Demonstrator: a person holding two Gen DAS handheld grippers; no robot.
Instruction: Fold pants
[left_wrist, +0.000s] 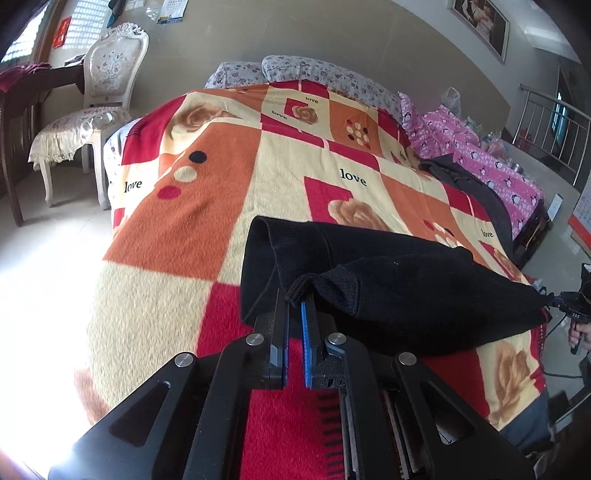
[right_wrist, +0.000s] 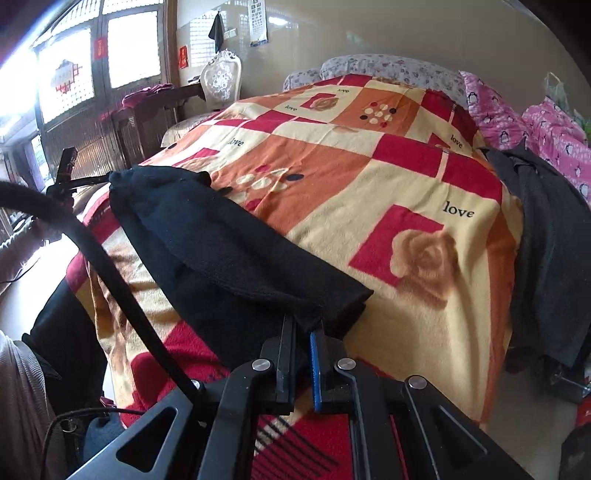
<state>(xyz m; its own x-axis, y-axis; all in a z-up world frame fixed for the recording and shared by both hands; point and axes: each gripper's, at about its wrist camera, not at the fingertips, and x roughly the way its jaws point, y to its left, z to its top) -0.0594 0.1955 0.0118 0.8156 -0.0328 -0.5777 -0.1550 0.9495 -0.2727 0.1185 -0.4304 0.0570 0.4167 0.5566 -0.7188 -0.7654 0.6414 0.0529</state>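
Black pants (left_wrist: 388, 288) are hanging stretched over the patchwork blanket (left_wrist: 221, 206) between your two grippers: your left gripper (left_wrist: 295, 302) is pinching one end tight, your right gripper (right_wrist: 304, 325) is clamping the other

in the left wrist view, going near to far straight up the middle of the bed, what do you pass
left hand-held gripper shut on the black pants → patchwork blanket → floral pillows → wall
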